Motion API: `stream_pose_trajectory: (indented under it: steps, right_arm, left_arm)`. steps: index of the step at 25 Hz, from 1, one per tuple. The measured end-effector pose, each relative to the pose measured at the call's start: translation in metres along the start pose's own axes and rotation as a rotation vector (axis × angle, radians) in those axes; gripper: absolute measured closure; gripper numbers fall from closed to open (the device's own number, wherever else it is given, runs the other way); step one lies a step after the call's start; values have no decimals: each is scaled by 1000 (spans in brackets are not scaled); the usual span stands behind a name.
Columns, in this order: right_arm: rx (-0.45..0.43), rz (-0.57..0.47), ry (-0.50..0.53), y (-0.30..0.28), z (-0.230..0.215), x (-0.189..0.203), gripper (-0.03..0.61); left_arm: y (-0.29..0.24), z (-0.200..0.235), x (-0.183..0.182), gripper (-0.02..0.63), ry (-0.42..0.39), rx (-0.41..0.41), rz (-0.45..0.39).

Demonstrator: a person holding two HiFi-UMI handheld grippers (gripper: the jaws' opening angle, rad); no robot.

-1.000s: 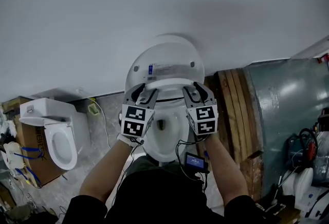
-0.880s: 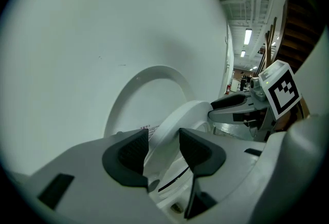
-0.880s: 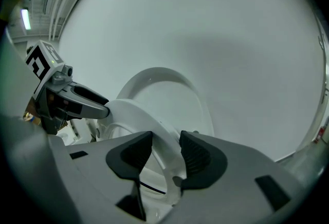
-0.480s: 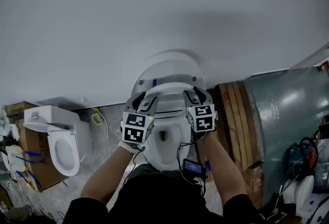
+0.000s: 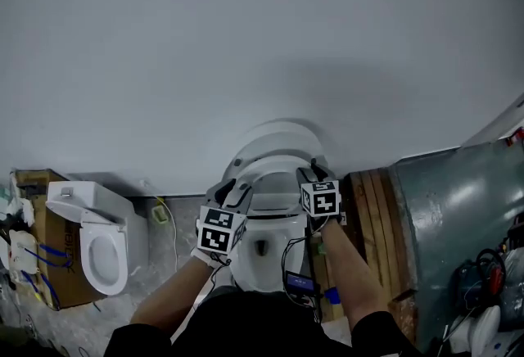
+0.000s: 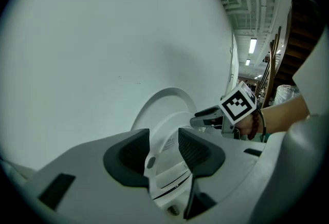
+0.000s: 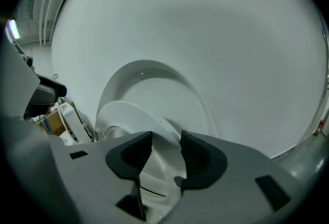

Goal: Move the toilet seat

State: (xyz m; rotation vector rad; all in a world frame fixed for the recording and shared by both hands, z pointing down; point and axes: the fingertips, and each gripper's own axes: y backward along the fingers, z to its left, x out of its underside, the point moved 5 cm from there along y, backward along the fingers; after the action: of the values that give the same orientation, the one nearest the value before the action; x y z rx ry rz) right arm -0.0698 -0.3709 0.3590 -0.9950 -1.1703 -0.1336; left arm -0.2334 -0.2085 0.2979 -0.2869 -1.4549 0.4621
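While the left gripper (image 6: 163,146) pinches the toilet seat (image 5: 274,159), its jaws having just been closing on the rim, the right gripper (image 7: 165,148) pinches it too. The seat is tipped up over the bowl (image 5: 264,264), near the raised lid (image 5: 282,134).

Looks like a sanitary-ware workshop or storage bay. One toilet (image 5: 270,245) is parked against a bare white wall (image 5: 246,36), and a second toilet (image 5: 100,242) sits by a cardboard box (image 5: 51,261). Raw wooden planks (image 5: 372,216) stand beside a grey metal panel (image 5: 458,200). Cables and gear (image 5: 491,257) lie at the right, with industrial strip lights (image 6: 252,45) overhead.
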Motion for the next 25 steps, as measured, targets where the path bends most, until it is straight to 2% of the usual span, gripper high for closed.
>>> stream_pose_trajectory:
  steps: [9,14,18,22,25]
  right_arm:
    - [3,23,10,-4,-7,-6,383]
    - [22,-91,-59,49,-11,-12,384]
    - [-65,-260,-173,109,1,-39,402]
    - [-171,-369,-267,177,31,-47,450]
    - [-242,-436,-301,227,52,-51,488]
  left_arm:
    - [32,-10,7,430,49,17,-19]
    - [54,-21,2,430,89,9,-69]
    - [72,-36,-25,439,117,3,-184]
    - [100,-71,-44,442,136,85,-275]
    - [122,-105,-61,443,102,155,-339]
